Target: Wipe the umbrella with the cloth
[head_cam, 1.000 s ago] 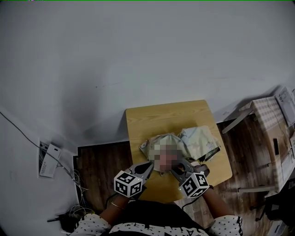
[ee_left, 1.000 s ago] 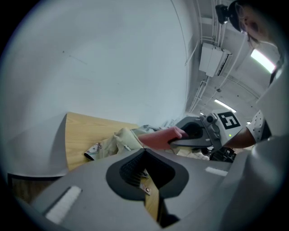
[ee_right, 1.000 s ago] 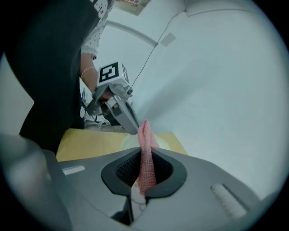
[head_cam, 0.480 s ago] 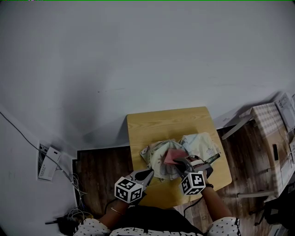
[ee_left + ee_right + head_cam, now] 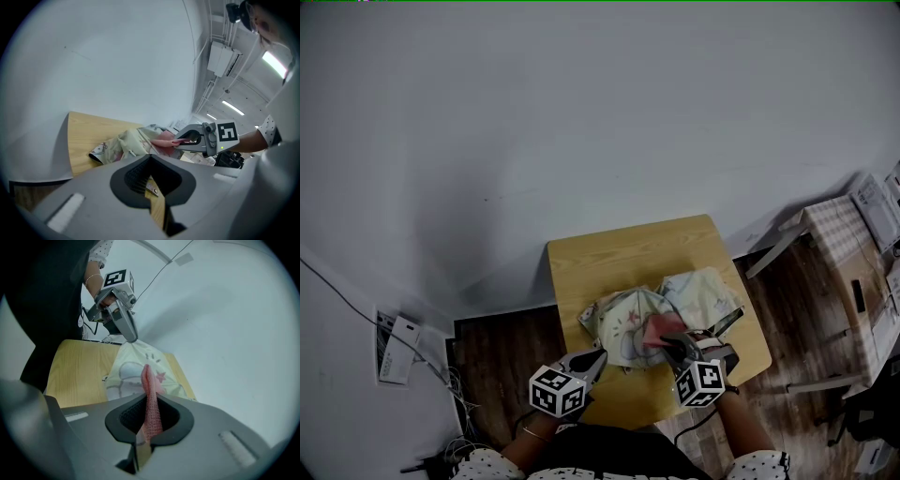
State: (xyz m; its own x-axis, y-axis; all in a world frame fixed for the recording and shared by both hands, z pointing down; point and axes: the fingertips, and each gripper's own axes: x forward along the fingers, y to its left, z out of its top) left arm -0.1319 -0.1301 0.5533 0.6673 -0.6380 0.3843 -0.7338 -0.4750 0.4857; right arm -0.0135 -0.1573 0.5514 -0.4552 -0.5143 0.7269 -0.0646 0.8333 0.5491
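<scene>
- Where the head view looks steeply down, a pale grey wall (image 5: 600, 141) fills most of the picture, with dark wooden floor (image 5: 502, 347) below it. Only the left gripper view takes in the ceiling and its strip lights (image 5: 232, 108).
- Against the wall stands a small light-wood counter (image 5: 628, 258). A cardboard box (image 5: 853, 281) stands on the floor to its right, and only the head view shows it.
- On the counter's near half lies the umbrella (image 5: 623, 323), collapsed into a loose, crumpled heap of pale cream fabric with a cartoon print. A second pale lobe spreads toward the counter's right edge. The right gripper view brings the print closer: a pink star and a rounded white figure with a dark outline.
- At the heap's near left edge is the left hand-held gripper (image 5: 596, 356), its jaws together. Its own view shows little more than shut jaws with wood in the slit. The right gripper view shows the fabric drawn up in a peak to its tip, pinched there.
- Over the heap's middle is the right hand-held gripper (image 5: 673, 344), clamped on the cloth (image 5: 659, 330).
- From above the cloth is only a small pink patch lying on the umbrella. The right gripper view shows its knitted weave, running from between the jaws forward onto the printed fabric.
</scene>
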